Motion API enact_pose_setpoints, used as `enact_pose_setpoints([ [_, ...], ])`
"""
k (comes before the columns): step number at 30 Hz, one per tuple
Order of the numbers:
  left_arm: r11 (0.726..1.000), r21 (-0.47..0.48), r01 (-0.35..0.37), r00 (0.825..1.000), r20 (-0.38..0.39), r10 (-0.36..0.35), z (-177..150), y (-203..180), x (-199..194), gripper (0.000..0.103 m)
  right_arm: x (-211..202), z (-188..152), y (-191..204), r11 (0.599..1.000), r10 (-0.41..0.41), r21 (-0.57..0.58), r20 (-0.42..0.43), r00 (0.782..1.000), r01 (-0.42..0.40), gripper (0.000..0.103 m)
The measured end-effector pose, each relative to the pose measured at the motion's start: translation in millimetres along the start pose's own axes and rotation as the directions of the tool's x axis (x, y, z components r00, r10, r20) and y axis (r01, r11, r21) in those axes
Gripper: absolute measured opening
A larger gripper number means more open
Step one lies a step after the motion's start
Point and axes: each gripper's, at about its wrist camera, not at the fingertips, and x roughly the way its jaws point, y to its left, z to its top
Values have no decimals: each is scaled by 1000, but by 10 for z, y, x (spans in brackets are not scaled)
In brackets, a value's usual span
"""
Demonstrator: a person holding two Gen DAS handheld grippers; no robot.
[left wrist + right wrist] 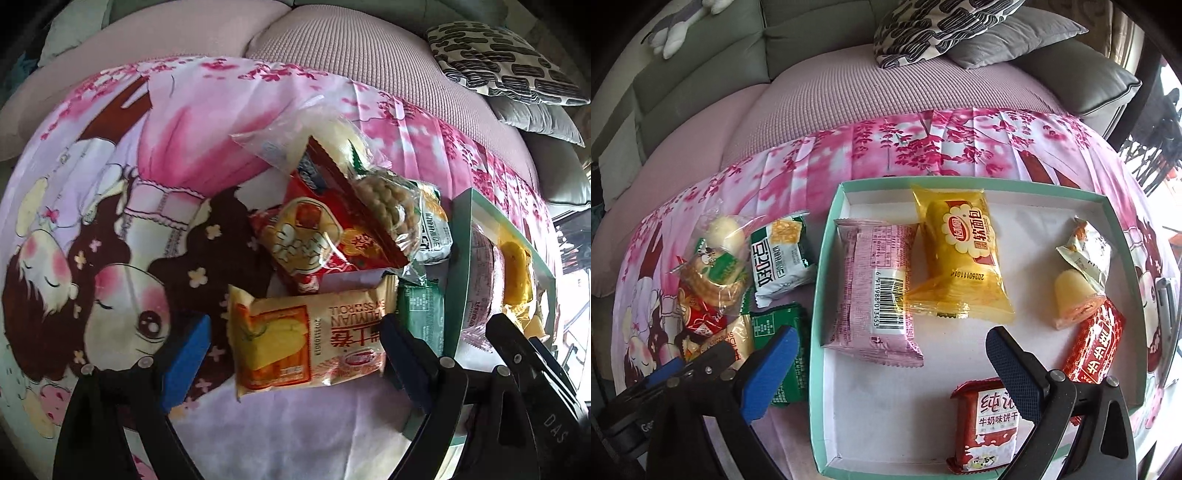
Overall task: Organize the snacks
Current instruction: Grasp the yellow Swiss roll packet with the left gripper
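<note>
Grey-green upholstery: sofa fills the background, seat under a pink knit cover, patterned cushion at the back. Cartoon-print pink cloth lies across the seat.

Mint-rimmed shallow box sits on the cloth, floor white, bare patch at its near-left corner. Inside: pink packet, yellow bread packet, red biscuit packet and smaller items.

Loose snack pile lies just left of the box; Swiss roll packet nearest.

Left hand-held gripper open, straddling the Swiss roll packet, pads apart from it. Right hand-held gripper open, empty, over the box's left wall.
</note>
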Motion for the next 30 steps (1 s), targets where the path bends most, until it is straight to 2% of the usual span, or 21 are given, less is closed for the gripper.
enact_pose_setpoints([
  [3,1000,4,16,1000,-13,-16,-16,-35,48,92,0,-3,8,1000,2,-2,0,1000,-2,103],
  [8,1000,17,-12,1000,-29,12,0,-102,163,92,5,-6,6,1000,-1,-1,-3,1000,1,103],
  [11,1000,2,-2,999,-37,2,3,-83,203,92,3,-3,-1,1000,-1,3,-4,1000,1,103],
  [23,991,-130,-17,999,-34,13,17,442,136,92,23,-24,151,999,30,-44,-18,999,-31,103],
  [30,987,-159,-21,1000,-19,19,30,588,38,92,-11,-87,459,986,103,-130,-5,995,-102,98],
])
